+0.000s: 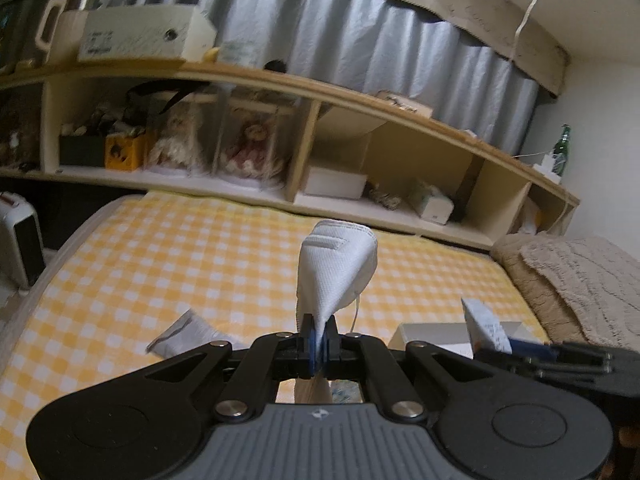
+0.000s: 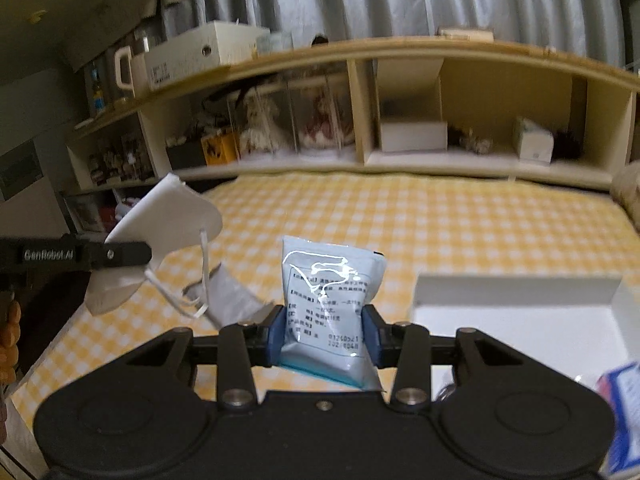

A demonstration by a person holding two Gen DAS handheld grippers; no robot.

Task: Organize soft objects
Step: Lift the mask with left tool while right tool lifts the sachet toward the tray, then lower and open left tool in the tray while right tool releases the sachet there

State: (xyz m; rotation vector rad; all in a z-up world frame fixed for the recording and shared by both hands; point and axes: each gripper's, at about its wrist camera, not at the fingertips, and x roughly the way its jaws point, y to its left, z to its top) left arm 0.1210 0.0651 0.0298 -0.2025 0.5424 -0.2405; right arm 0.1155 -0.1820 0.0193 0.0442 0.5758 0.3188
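Observation:
My left gripper (image 1: 319, 334) is shut on a folded white face mask (image 1: 338, 266) and holds it upright above the yellow checked bed (image 1: 160, 264). The mask also shows in the right wrist view (image 2: 168, 220), with its ear loops hanging. My right gripper (image 2: 323, 332) is shut on a sealed pale blue mask packet (image 2: 330, 300) with printed text, held above the bed (image 2: 440, 224). The right gripper and its packet also show at the right edge of the left wrist view (image 1: 486, 326).
An open white box (image 2: 516, 292) lies on the bed at the right. An empty torn wrapper (image 1: 184, 336) lies on the bed at the left. A wooden shelf (image 1: 360, 120) with dolls and boxes runs behind the bed. A beige blanket (image 1: 576, 280) lies at the right.

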